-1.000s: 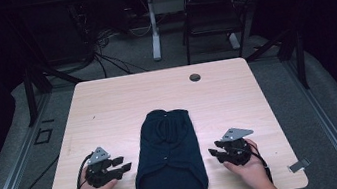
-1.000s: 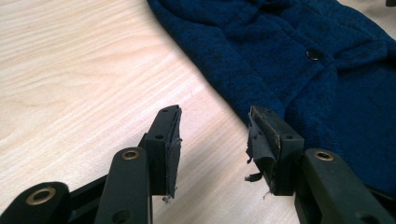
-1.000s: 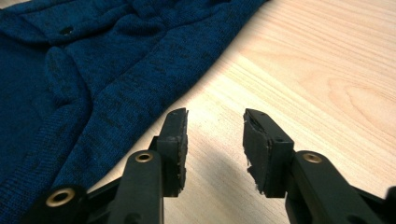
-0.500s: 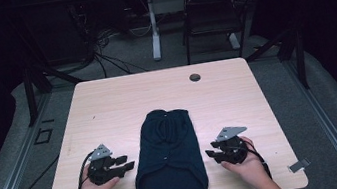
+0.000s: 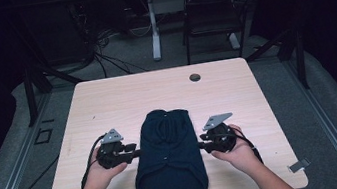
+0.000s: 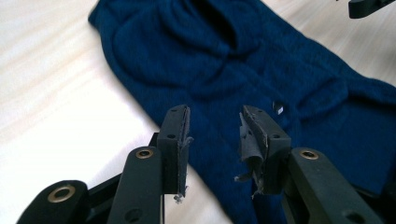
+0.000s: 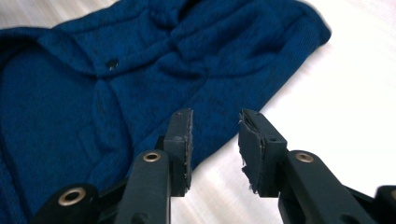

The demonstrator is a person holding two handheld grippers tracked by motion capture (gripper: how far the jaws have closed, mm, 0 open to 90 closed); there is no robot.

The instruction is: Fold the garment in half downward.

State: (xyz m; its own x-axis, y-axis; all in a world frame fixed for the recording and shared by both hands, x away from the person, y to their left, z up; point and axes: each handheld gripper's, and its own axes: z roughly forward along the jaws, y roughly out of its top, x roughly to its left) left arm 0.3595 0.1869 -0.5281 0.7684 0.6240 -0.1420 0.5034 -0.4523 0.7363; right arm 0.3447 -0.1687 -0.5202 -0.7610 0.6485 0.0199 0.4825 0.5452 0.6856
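A dark blue knitted garment point(image 5: 168, 155) lies folded lengthwise in the middle of the light wooden table point(image 5: 122, 101), its near end at the front edge. My left gripper point(image 5: 136, 154) sits at the garment's left edge, open, its jaws over the cloth's border point(image 6: 215, 130). My right gripper point(image 5: 201, 145) sits at the garment's right edge, also open, with the cloth's border point(image 7: 212, 135) just past its jaws. A small button point(image 6: 278, 108) shows on the knit; the same kind of button point(image 7: 111, 64) appears in the right gripper view. Neither gripper holds anything.
A small round dark cap point(image 5: 195, 77) lies near the table's far edge. Beyond the table stand a chair point(image 5: 210, 17), a desk leg point(image 5: 153, 31) and cables on the floor. Bare tabletop lies to both sides of the garment.
Both grippers have slid inward along the table toward the garment's sides. The garment has not moved.
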